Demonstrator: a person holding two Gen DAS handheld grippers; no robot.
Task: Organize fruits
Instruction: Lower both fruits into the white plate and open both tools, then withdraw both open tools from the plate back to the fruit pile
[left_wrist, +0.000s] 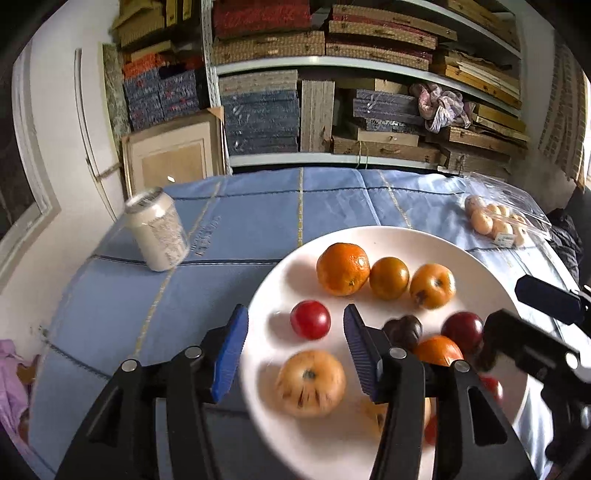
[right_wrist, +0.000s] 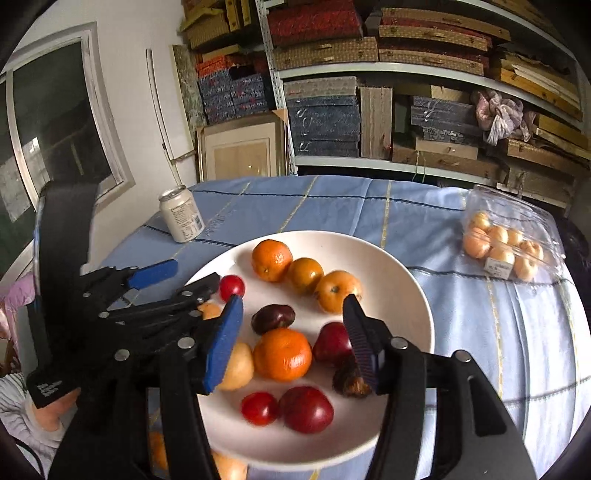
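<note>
A white plate holds mixed fruit. At its far side lie three orange fruits in a row. A small red fruit lies left of centre. A pale yellow fruit sits between the fingers of my open, empty left gripper. My right gripper is open and empty above a mandarin, a dark plum and a red fruit. Each gripper shows in the other's view, the right and the left.
A pale drink can stands on the blue checked tablecloth at the far left. A clear plastic box of small pale fruits lies at the far right. Shelves of stacked boxes stand behind the table.
</note>
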